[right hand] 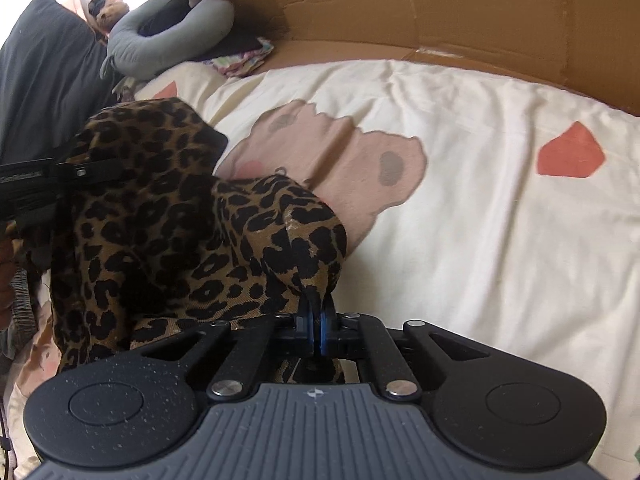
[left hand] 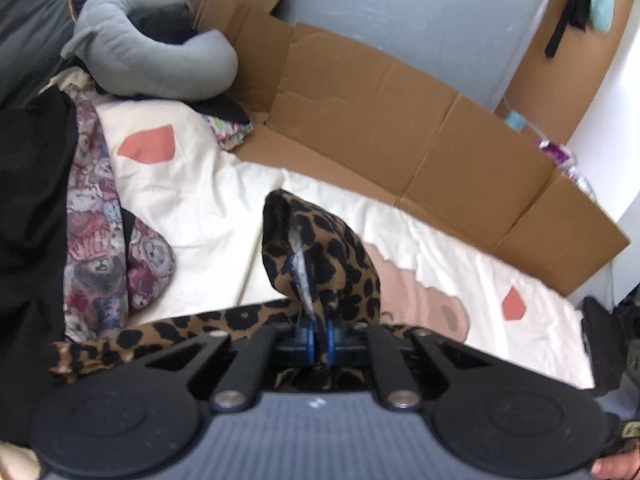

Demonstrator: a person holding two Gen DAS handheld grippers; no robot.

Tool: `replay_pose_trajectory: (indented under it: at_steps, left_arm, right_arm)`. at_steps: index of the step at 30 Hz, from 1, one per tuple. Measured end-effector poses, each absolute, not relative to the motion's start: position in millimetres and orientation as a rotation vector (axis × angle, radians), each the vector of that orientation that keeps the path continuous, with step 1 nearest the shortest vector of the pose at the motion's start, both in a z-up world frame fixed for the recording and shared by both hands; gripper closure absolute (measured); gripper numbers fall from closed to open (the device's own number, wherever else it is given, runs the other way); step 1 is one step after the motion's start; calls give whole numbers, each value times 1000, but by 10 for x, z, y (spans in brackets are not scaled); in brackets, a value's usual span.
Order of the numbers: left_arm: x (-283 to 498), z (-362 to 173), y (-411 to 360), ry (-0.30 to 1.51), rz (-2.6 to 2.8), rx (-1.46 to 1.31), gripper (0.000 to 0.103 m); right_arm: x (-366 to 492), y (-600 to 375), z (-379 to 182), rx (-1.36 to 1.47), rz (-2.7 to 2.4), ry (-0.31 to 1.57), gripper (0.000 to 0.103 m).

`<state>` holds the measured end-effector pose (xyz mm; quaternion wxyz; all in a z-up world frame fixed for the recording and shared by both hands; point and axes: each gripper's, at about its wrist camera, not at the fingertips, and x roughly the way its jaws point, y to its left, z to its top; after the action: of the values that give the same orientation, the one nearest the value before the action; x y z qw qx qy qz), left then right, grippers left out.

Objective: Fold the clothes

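A leopard-print garment (left hand: 320, 252) lies bunched on a cream bedspread (left hand: 208, 204). In the left wrist view my left gripper (left hand: 319, 330) is shut on a raised fold of it, with a pale label showing at the pinch and a strip of the cloth trailing off to the left. In the right wrist view my right gripper (right hand: 318, 320) is shut on another edge of the leopard-print garment (right hand: 168, 208), which drapes in a heap to the left. The black body of the left gripper (right hand: 36, 188) shows at the left edge, against the same cloth.
Flattened cardboard (left hand: 400, 132) lines the wall behind the bed. A grey curved pillow (left hand: 152, 48) and a dark pillow (right hand: 44, 80) lie at the head end. A patterned bear-print cloth (left hand: 100, 248) and black fabric (left hand: 32, 200) are piled at the left. A hand (left hand: 616, 466) shows at bottom right.
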<state>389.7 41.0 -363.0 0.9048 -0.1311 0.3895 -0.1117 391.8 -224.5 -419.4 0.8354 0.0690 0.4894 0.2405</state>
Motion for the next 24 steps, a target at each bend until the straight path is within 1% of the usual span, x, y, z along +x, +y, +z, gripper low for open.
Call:
replay_pose_trajectory:
  at_steps: [5, 10, 19, 24]
  left_arm:
    - [3590, -3326, 546, 774, -202, -300, 97]
    - [3227, -3138, 730, 763, -168, -339, 97]
    - [2693, -3038, 957, 764, -113, -411, 97]
    - [2447, -3070, 1020, 800, -114, -455, 97]
  right_arm:
    - [3857, -2414, -4080, 184, 501, 1022, 103]
    - [3749, -2542, -3953, 209, 503, 1012, 103]
    - [3519, -2762, -3727, 239, 483, 990, 103]
    - [3369, -3017, -3632, 270, 442, 989, 103]
